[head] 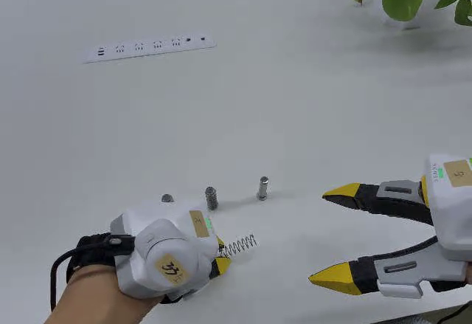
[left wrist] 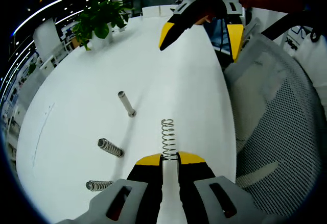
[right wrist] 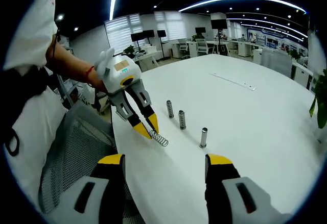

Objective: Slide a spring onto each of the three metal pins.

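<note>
Spring (left wrist: 168, 138) nipped at one end in nearly closed jaws of left gripper (left wrist: 170, 157), roughly level, long axis straight out along them. Bare pin (left wrist: 126, 104) upright on bench (head: 295, 80), ahead and left of free end in left gripper view. Probably needs tipping upright over pin. Right gripper (head: 318, 237) gaping, empty, farther off.

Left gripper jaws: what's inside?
A spring, clamped by one end in the left gripper; the rest sticks out over the table. The pinched coils are hidden by the yellow tips.
</note>
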